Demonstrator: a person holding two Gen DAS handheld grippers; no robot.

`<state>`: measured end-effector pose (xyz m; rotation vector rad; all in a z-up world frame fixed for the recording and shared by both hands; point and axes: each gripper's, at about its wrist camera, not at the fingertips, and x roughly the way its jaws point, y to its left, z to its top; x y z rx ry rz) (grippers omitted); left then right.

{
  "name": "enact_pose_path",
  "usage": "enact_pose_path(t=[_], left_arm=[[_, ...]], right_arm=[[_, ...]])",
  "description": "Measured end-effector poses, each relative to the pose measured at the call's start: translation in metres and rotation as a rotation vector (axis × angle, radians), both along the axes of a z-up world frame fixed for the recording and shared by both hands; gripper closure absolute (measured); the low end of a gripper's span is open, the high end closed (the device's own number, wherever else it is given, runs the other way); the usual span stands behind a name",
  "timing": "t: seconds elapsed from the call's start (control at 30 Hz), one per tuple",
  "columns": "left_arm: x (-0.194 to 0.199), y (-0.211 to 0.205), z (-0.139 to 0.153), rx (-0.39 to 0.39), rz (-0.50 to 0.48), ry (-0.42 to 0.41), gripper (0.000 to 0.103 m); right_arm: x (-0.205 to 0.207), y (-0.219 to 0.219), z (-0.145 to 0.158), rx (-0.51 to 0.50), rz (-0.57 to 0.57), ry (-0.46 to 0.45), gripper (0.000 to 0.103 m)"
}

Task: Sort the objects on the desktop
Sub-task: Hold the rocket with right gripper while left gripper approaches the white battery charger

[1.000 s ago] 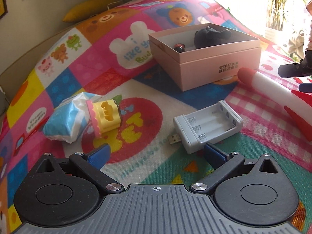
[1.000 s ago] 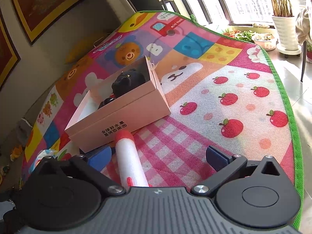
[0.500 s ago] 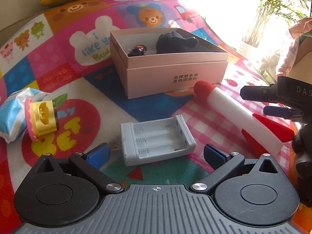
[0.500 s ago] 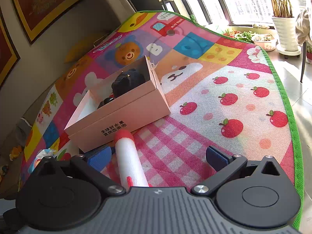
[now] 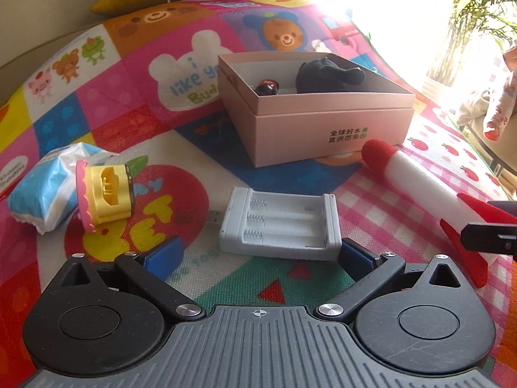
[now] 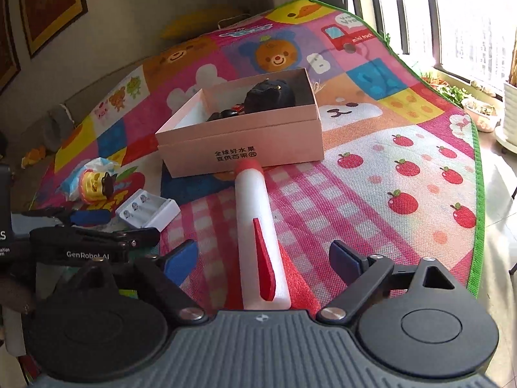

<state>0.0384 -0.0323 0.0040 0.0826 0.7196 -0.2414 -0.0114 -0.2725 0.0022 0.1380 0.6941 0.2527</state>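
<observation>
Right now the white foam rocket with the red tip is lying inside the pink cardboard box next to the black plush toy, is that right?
Not quite. The white foam rocket with the red tip lies on the colourful play mat, in front of the pink cardboard box, as the right wrist view shows. The black plush toy is inside the box.

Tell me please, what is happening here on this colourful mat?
A person is sorting small objects into the open pink cardboard box, which already holds a black plush toy. The right gripper is closing around the white foam rocket with red tip and fins, though its pads are not pressing on it yet. The left gripper is open just in front of the grey plastic battery charger, which lies on the mat untouched.
</observation>
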Motion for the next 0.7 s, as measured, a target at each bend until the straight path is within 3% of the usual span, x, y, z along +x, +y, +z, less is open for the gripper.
enact_pose_path(t=[0.1, 0.23, 0.4, 0.47, 0.5, 0.53, 0.7], left_arm=[[0.000, -0.002, -0.001, 0.014, -0.001, -0.003, 0.000], [0.000, -0.002, -0.001, 0.012, 0.000, -0.004, 0.000], [0.000, -0.002, -0.001, 0.013, 0.000, -0.005, 0.000], [0.000, -0.002, -0.001, 0.014, 0.000, -0.005, 0.000], [0.000, -0.002, -0.001, 0.013, 0.000, -0.005, 0.000], [0.000, -0.002, -0.001, 0.012, 0.000, -0.005, 0.000], [0.000, -0.002, -0.001, 0.012, -0.001, -0.005, 0.000]], right_arm=[[-0.002, 0.004, -0.002, 0.026, 0.056, 0.049, 0.022], [-0.010, 0.010, 0.003, 0.080, 0.156, 0.041, 0.022], [-0.010, 0.011, 0.013, 0.041, 0.103, -0.011, 0.022], [-0.001, 0.011, 0.017, 0.009, 0.067, -0.024, 0.031], [0.005, 0.012, 0.018, -0.003, 0.051, -0.018, 0.046], [0.013, 0.013, 0.018, -0.003, 0.042, -0.001, 0.053], [0.039, 0.025, 0.011, -0.017, 0.042, 0.036, 0.053]])
